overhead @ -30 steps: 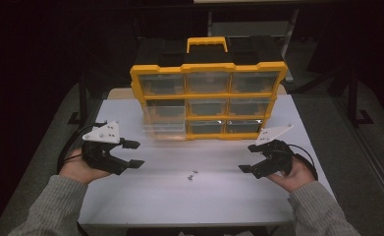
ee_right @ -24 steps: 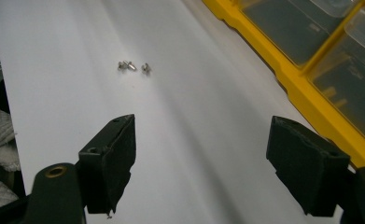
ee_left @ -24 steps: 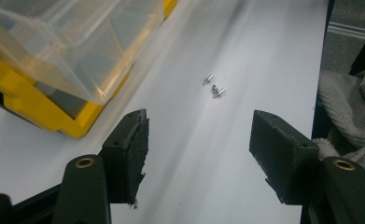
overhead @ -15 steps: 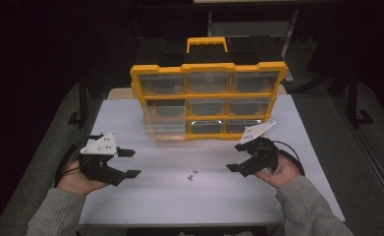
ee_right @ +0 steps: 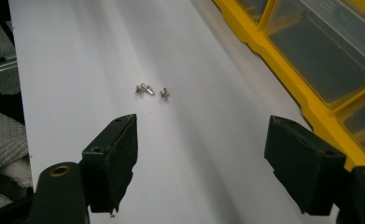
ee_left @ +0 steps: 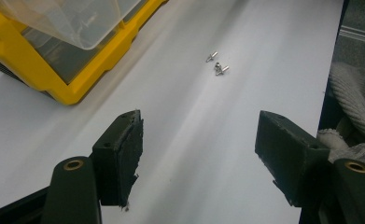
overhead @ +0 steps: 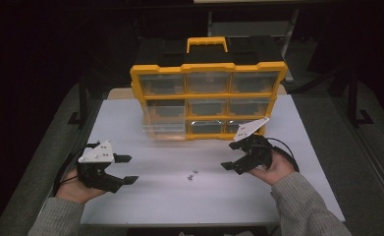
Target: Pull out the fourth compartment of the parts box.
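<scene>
Both tools empty: L tool (overhead: pixel 125 169) jaws just opening, R tool (overhead: pixel 233 166) jaws apart. Screws (overhead: pixel 193 174), prob. three, loose on counter (overhead: pixel 145 201). Approach low, pinch one only.

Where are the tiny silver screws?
In the high view, the screws lie on the white table, between both claws and in front of the yellow organizer.

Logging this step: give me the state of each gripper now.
Left gripper: open, jaws just been opening, nothing between them.
Right gripper: open, holding nothing; small screws lie ahead on the table.
</scene>
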Demonstrator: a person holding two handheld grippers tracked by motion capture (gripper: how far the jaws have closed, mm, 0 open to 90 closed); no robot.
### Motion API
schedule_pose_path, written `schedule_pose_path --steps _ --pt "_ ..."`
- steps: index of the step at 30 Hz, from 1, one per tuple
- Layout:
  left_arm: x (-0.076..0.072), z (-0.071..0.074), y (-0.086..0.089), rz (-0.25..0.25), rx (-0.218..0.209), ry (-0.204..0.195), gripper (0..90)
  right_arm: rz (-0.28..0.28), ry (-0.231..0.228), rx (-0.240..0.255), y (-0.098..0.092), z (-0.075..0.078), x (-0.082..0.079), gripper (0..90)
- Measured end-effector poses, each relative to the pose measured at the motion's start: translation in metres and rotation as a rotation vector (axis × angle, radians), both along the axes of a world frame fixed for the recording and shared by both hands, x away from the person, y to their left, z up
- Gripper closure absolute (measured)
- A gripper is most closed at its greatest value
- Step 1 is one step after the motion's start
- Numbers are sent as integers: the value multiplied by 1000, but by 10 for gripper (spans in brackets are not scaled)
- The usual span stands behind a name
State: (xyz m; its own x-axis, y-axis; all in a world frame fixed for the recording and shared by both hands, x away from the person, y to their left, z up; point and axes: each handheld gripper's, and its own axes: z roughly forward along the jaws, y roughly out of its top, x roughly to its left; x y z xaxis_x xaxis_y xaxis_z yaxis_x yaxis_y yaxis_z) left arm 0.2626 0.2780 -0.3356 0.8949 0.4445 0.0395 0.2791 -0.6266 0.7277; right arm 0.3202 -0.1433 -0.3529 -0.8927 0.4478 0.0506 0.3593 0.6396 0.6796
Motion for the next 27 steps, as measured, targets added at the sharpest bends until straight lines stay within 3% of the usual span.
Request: schedule_pose_path --steps 5,11,13,17,27 --pt "-2 -4 1 2 20 -4 306 10 -2 -3 6 3 2 259" --pt "-4 -12 1 25 0 2 297 37 3 -9 17 2 6 271" --pt "-4 -15 2 26 19 1 295 48 1 -16 20 1 8 274" --pt "-6 -20 3 43 -7 2 294 60 5 -16 27 1 10 285" --pt "-9 -32 4 61 -3 -1 290 94 5 -36 46 2 17 309"
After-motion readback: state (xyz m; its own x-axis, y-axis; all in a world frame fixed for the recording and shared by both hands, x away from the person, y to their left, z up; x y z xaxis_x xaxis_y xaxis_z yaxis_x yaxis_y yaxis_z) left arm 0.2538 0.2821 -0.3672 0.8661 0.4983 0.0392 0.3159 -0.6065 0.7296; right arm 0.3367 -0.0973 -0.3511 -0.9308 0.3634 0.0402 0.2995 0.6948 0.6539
